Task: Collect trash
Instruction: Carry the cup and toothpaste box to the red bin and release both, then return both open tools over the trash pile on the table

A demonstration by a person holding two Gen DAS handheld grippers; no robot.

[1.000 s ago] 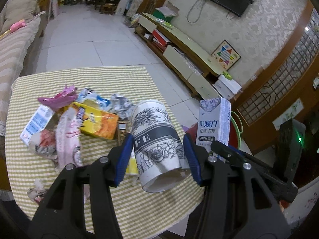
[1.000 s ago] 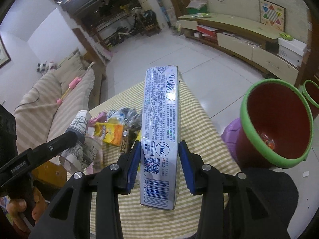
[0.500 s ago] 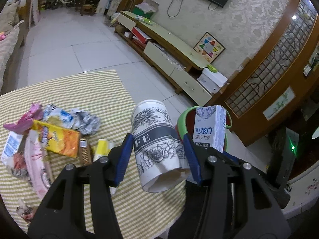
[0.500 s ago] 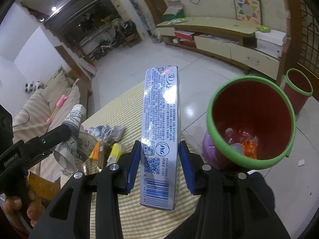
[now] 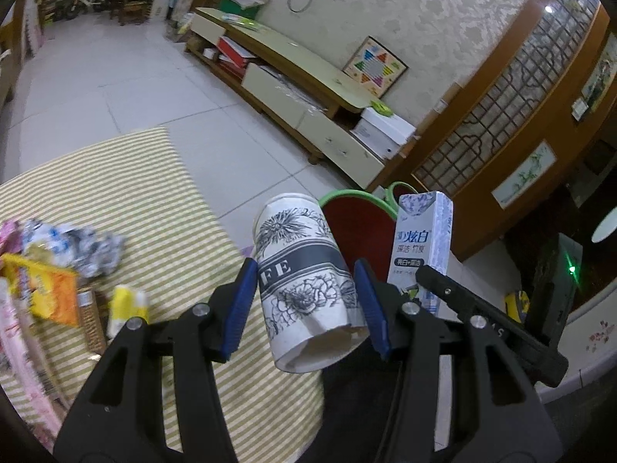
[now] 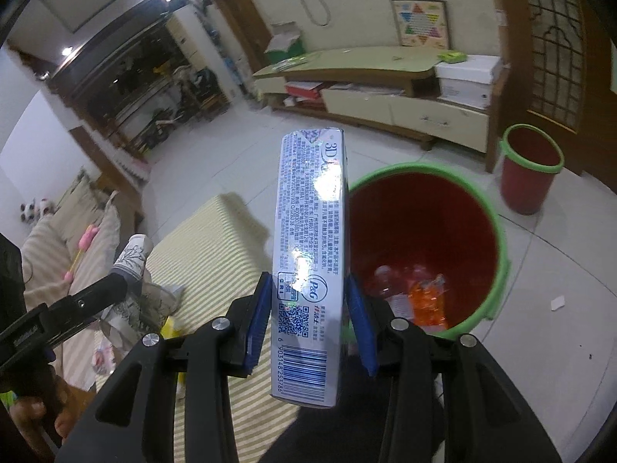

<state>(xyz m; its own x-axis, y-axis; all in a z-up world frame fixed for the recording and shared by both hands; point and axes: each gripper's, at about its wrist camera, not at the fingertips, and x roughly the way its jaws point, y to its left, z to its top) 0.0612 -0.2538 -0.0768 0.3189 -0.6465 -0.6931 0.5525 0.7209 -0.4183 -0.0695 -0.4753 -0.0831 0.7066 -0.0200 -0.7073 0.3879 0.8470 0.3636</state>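
Tongs both full: my left tongs (image 5: 304,301) clamp the flowered paper cup (image 5: 304,281), my right tongs (image 6: 310,318) clamp the toothpaste box (image 6: 310,254) beside the red bin (image 6: 497,247).

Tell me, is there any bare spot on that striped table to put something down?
Yes. The far part of the table, from the crumpled wrappers to the floor-side edge, is bare cloth. So is the strip between the yellow packet and the cup. The left side is crowded with wrappers and the orange pack.
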